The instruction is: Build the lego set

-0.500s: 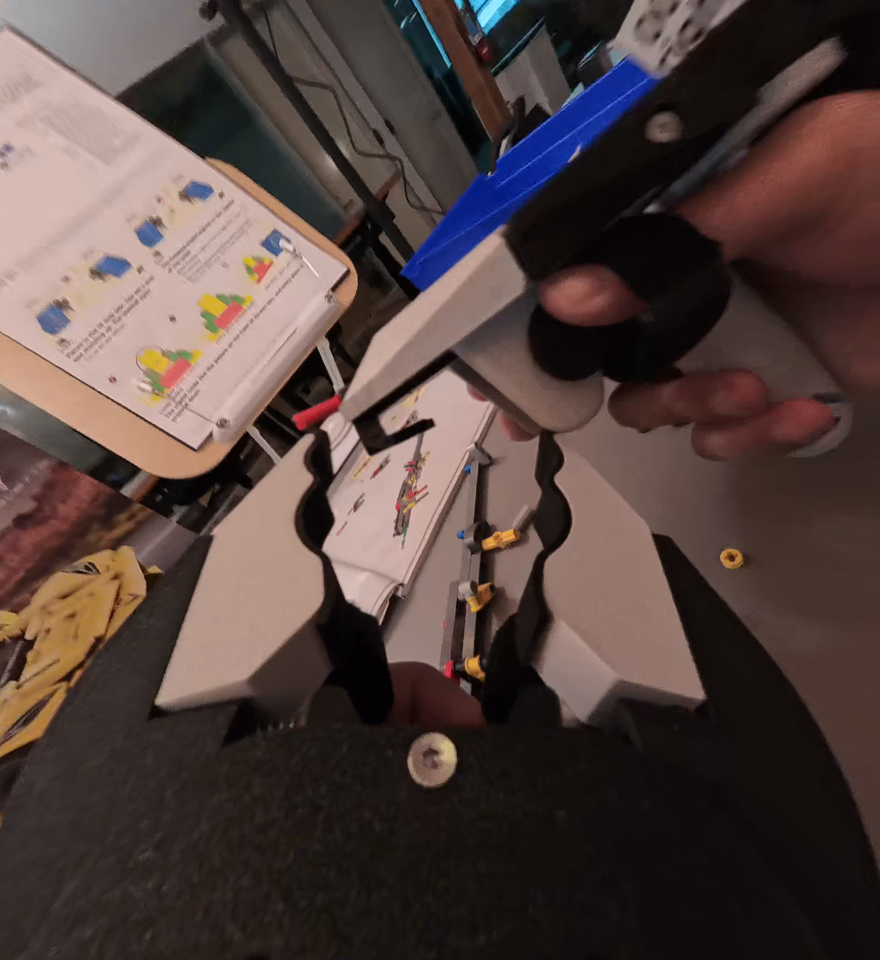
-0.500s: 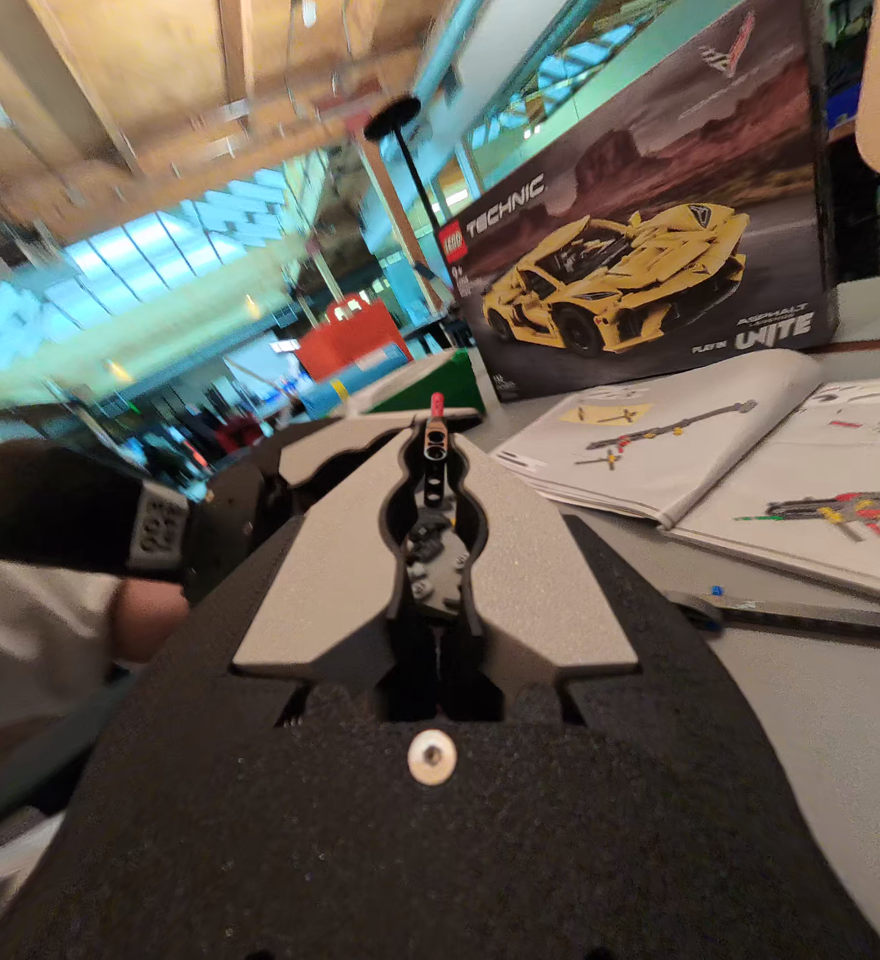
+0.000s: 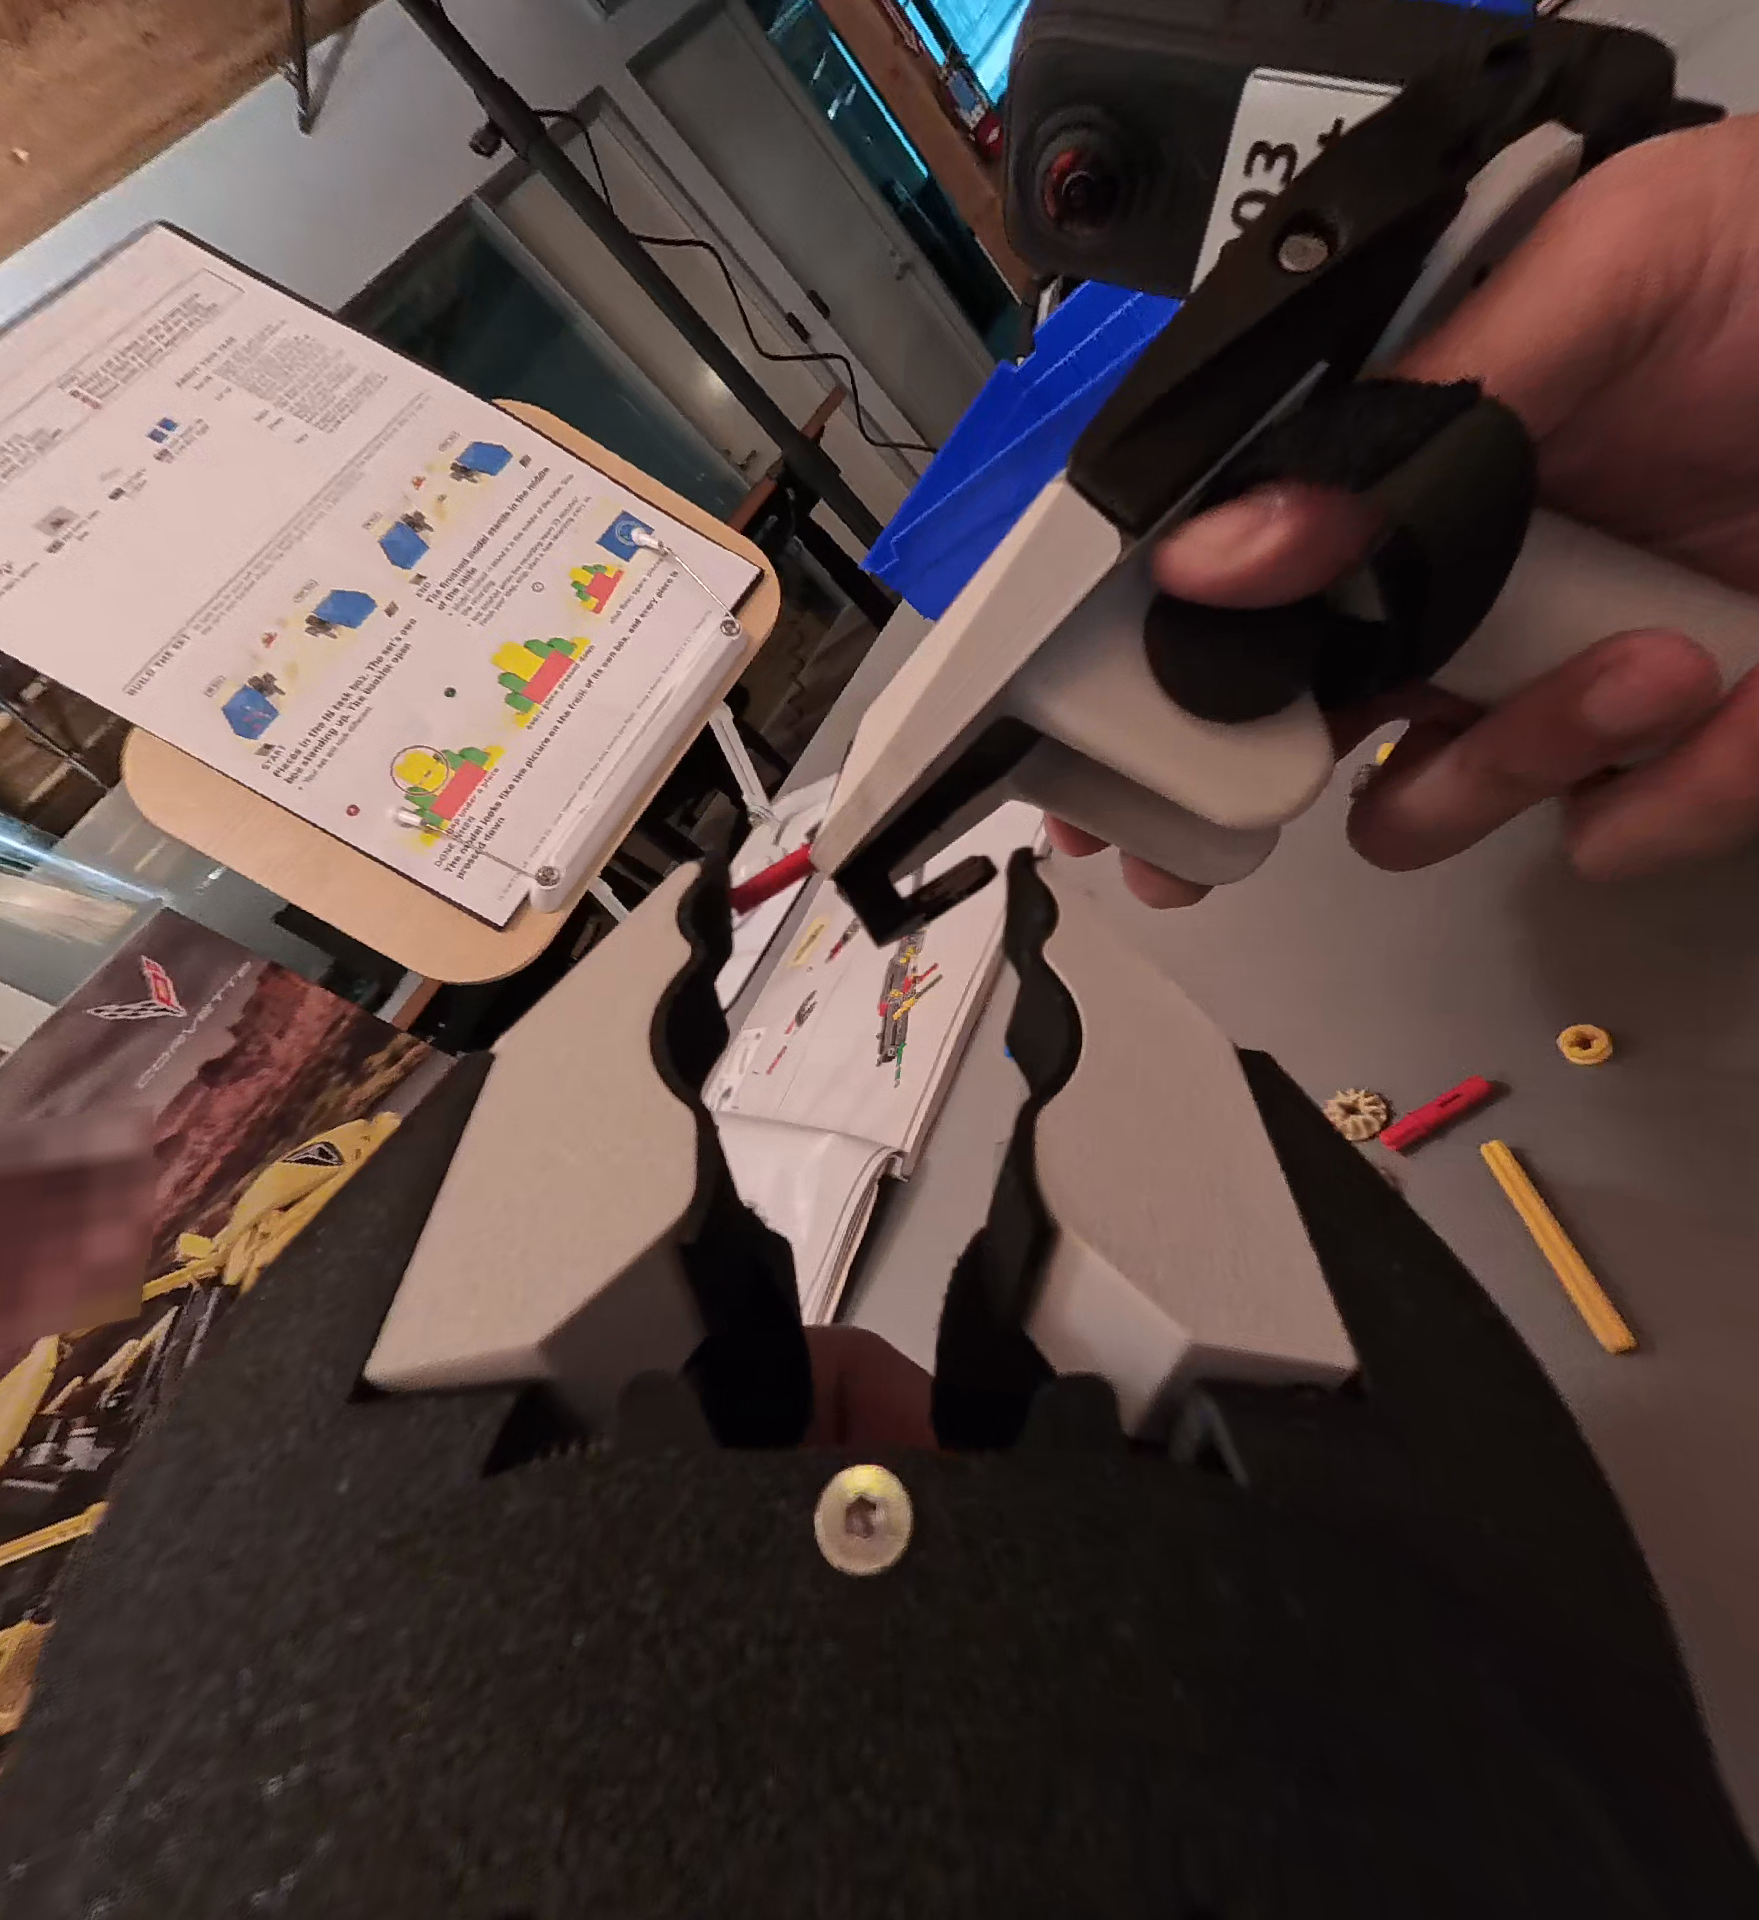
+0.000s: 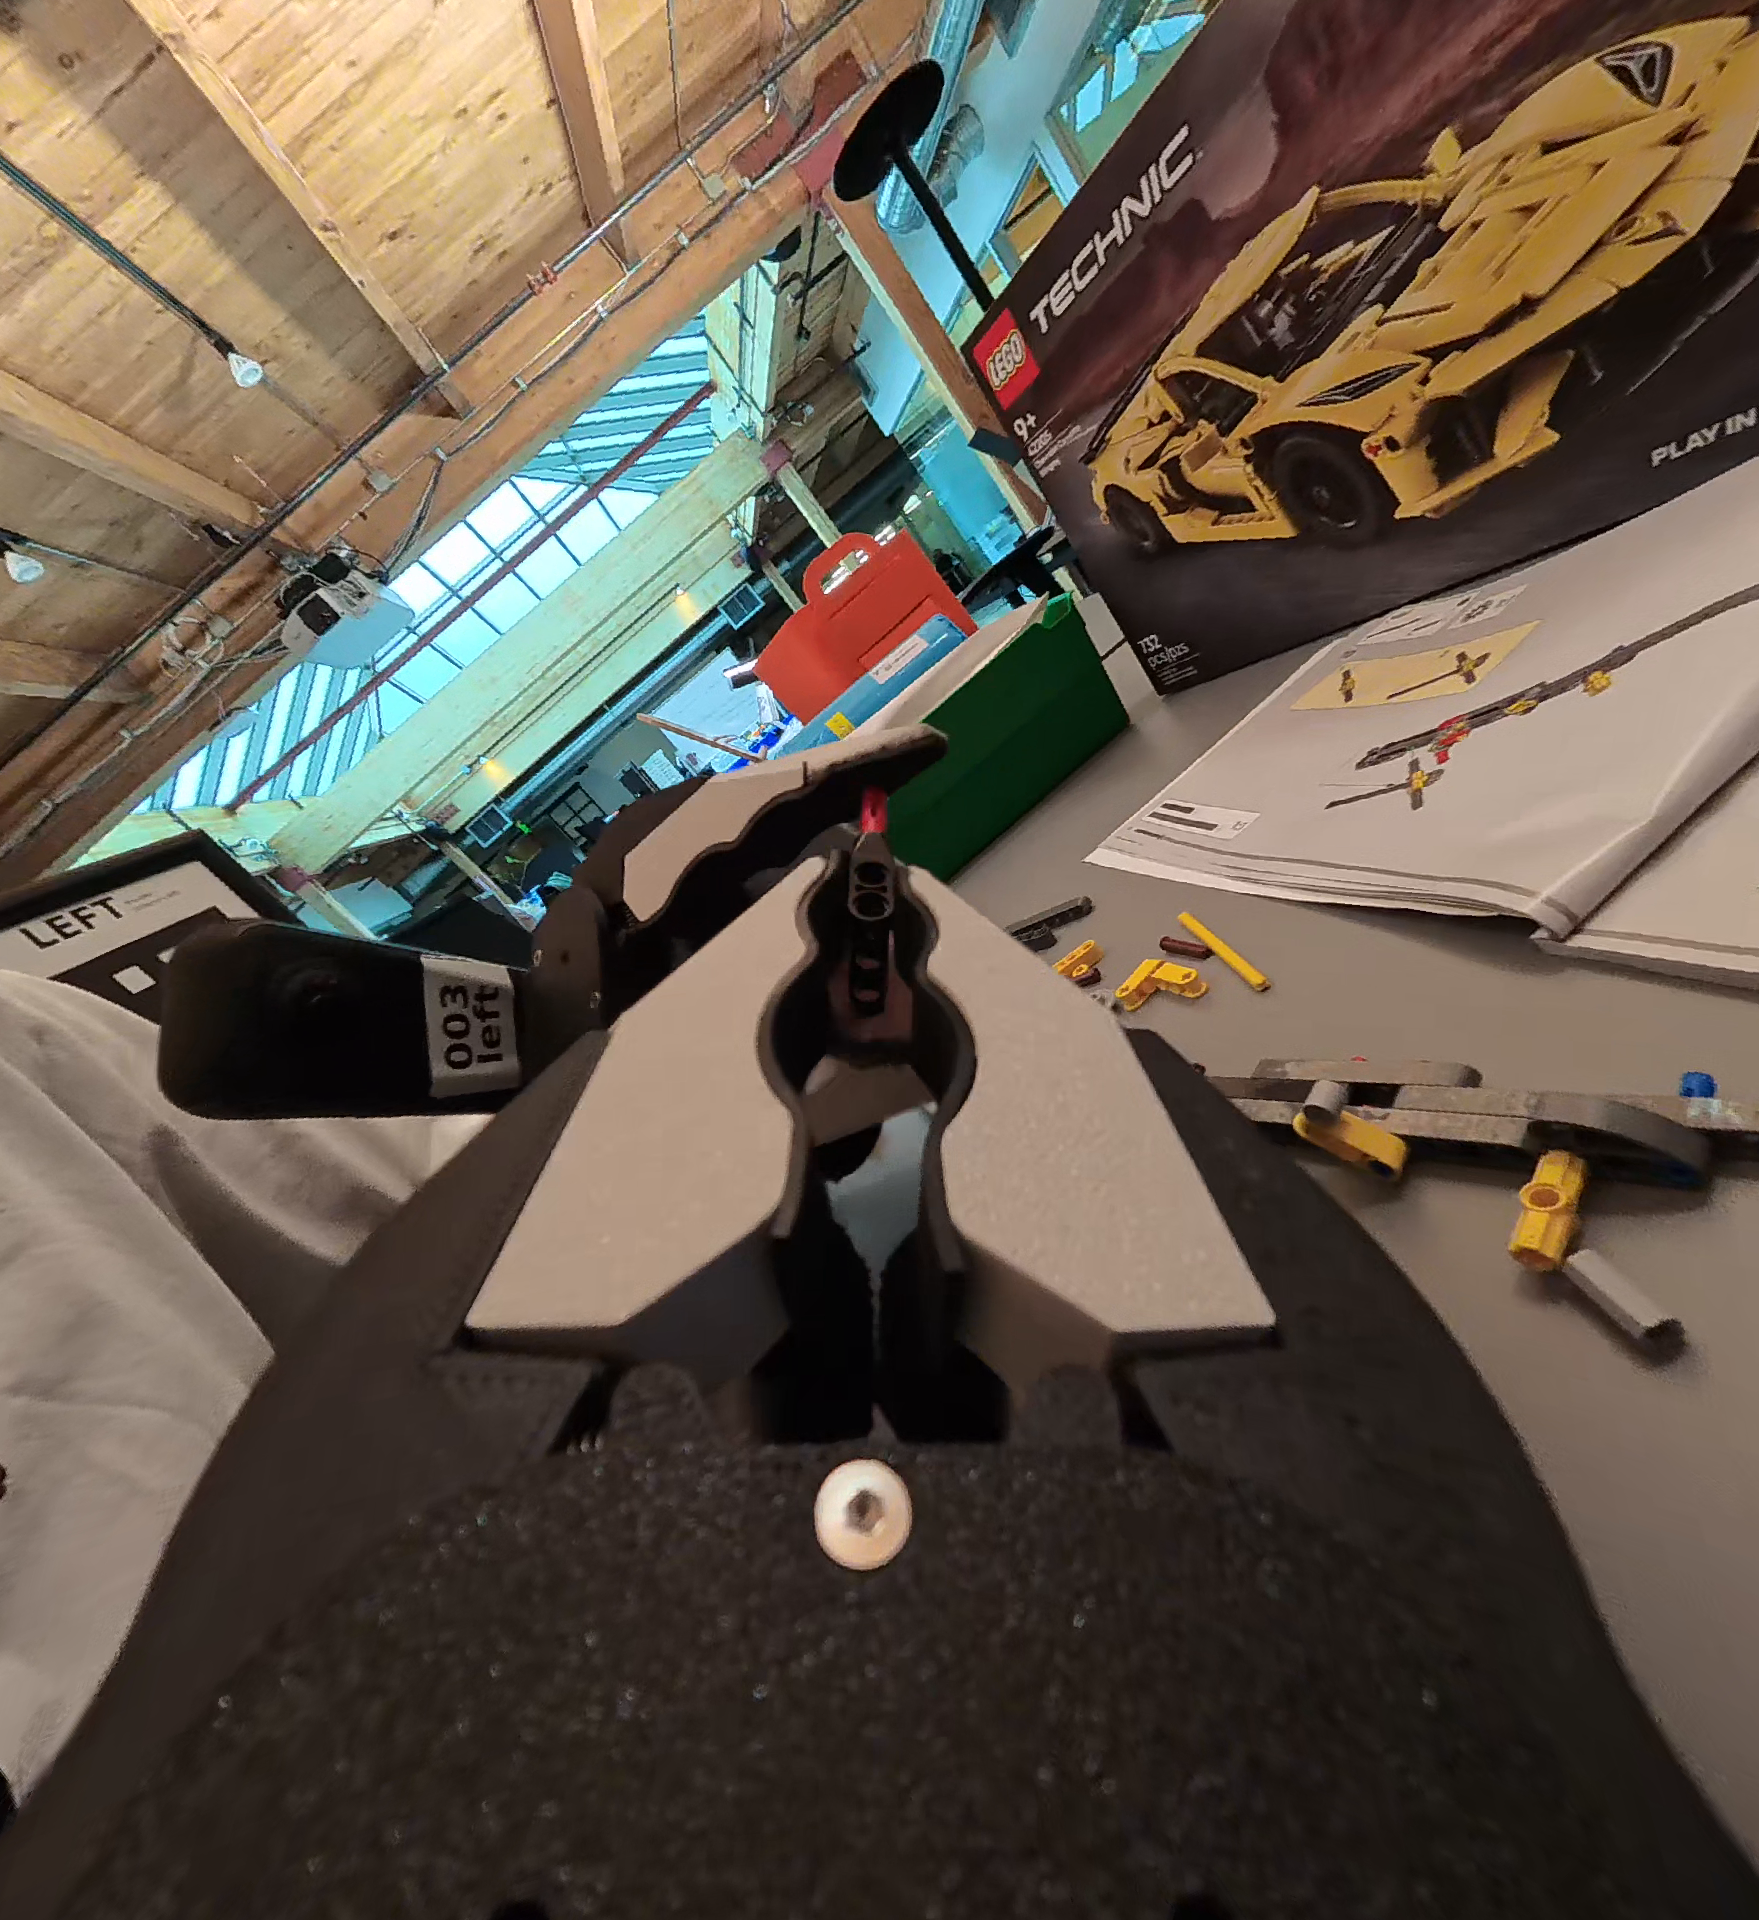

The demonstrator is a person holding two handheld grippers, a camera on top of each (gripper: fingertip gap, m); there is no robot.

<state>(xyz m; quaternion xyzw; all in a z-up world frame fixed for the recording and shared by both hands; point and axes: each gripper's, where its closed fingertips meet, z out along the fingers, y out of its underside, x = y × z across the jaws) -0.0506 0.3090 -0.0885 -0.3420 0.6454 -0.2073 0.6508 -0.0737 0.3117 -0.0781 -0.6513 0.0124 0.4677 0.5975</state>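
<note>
Sandpaper-rough grey right gripper (image 4: 870,904) pinches holed black beam (image 4: 867,935) with red pin (image 4: 870,812).

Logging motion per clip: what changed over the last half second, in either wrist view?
The left gripper tilted up, so the long grey assembly left its view and loose pieces entered. No grab or release: the left gripper is open as before, and the right gripper remains shut on the black piece with its red pin.

Both views are evenly lit and mostly sharp, with strong wide-angle bending toward the edges. In the right wrist view, daylight pours through the skylight (image 4: 501,582) at centre left (slightly blown out). In the left wrist view, a hand (image 3: 1623,499) at upper right is softly blurred.
</note>
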